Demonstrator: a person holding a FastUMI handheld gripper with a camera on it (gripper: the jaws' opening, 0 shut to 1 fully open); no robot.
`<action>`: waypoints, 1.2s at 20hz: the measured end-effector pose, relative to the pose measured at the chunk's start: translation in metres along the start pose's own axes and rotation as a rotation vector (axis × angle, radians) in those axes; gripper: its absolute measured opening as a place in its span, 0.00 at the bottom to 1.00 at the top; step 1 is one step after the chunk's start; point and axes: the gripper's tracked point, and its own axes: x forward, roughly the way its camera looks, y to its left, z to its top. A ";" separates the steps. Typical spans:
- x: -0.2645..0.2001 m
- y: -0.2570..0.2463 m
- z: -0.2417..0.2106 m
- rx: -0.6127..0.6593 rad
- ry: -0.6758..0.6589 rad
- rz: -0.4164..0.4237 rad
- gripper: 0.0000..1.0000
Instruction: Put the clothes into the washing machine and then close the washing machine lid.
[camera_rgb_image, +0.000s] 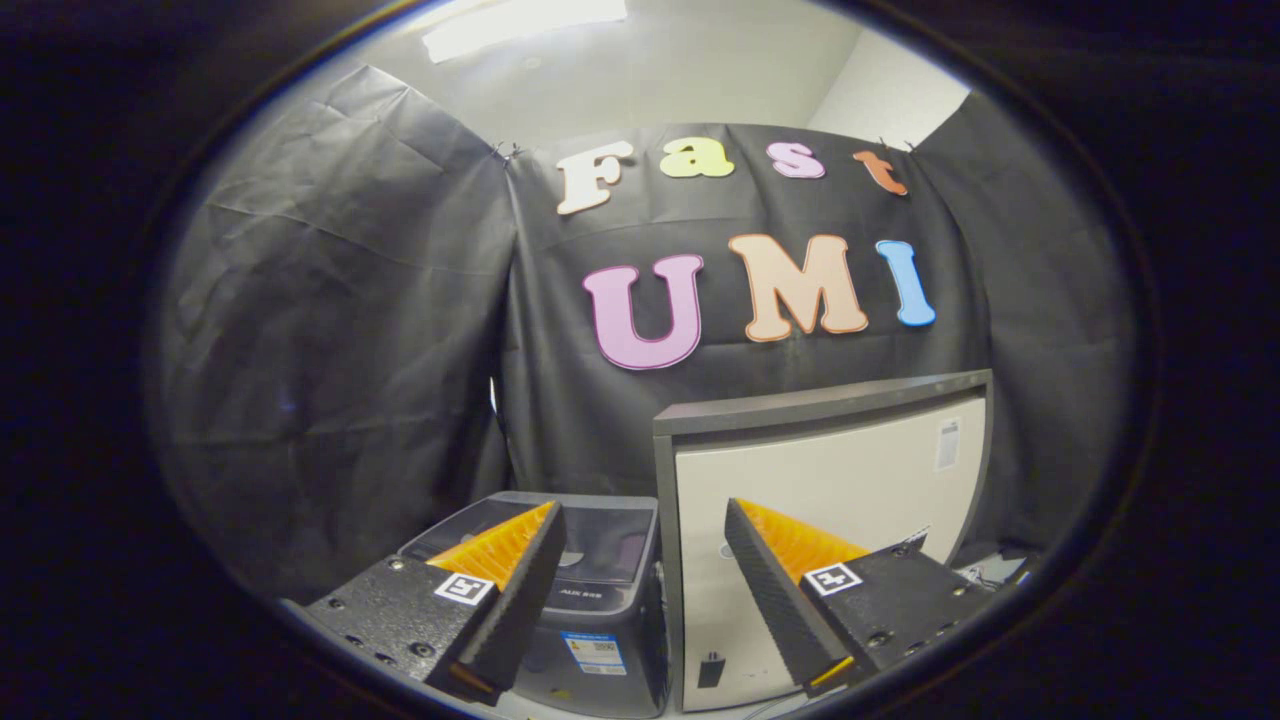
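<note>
While you hold the gripper (645, 520) high, fingers apart on nothing, small washing machine (590, 580) beyond them, pale cabinet (840, 470) touching beside it.

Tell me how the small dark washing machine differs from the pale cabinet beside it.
The washing machine is dark grey and low; the cabinet beside it is cream-fronted with a dark frame and stands taller. The washing machine has a tinted lid on top, lying shut; the cabinet shows a flat front panel. Both stand against the black cloth wall, beyond the open, empty tongs.
</note>
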 end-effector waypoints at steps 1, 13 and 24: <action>0.001 -0.001 -0.003 0.000 0.005 -0.005 0.97; 0.006 -0.031 -0.019 0.118 -0.036 0.000 0.97; 0.005 -0.049 -0.042 0.035 -0.039 -0.050 0.97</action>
